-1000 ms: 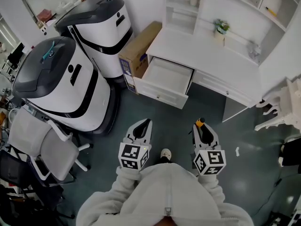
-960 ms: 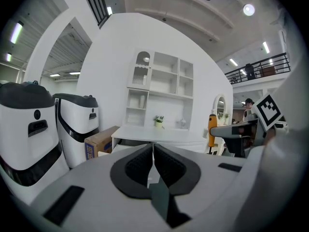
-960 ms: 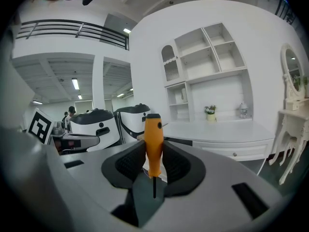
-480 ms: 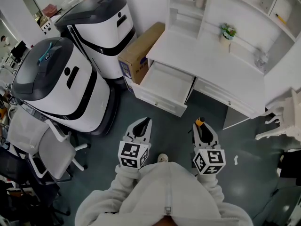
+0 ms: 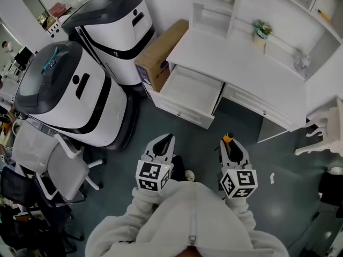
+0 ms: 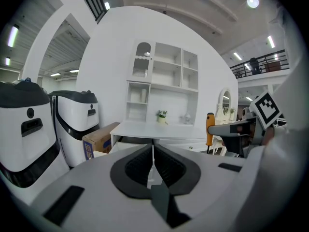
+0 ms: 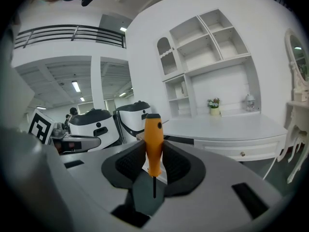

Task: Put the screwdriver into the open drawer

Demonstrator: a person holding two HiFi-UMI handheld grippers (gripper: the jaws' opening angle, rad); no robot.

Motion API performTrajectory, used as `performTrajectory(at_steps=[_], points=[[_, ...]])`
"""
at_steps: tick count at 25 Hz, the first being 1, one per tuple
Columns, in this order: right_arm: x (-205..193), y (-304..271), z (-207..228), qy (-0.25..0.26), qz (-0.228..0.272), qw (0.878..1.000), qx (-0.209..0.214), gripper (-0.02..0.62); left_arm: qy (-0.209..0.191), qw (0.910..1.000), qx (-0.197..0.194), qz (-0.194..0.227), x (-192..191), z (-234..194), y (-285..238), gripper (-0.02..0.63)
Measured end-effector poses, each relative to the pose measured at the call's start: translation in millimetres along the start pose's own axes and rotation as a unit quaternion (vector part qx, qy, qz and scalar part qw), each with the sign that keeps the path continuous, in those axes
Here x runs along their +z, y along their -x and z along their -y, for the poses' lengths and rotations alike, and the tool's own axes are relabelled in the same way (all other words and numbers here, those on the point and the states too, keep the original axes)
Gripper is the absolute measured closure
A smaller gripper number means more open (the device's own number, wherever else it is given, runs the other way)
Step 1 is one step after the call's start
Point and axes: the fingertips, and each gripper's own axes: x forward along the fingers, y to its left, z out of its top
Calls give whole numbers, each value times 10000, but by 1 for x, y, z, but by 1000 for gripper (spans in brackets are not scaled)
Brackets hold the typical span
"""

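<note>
We hold the screwdriver (image 7: 153,146), short of the drawer (image 5: 190,90)
Right gripper (image 5: 229,144) pinches its handle, left gripper (image 5: 164,143) is pressed together; next we reach over the drawer

screwdriver (image 7: 153,134): orange handle, upright, clamped in right claw (image 7: 154,151) | drawer (image 5: 188,90): white, pulled open

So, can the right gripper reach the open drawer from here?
Probably yes, after stepping closer: only floor lies between the right gripper, shut on the screwdriver, and the open drawer.
</note>
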Motion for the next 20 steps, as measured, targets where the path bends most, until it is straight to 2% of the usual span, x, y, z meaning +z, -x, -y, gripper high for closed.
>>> performTrajectory(at_steps=[10,20], points=[[-5,-16,-5,-93,-99,9998,109,471,16,9999,59,-129,-5,-11,-3,581],[12,-64,0,-11,-86,9998,152,472,92,9999,74,-74,6,-41,-38,581]])
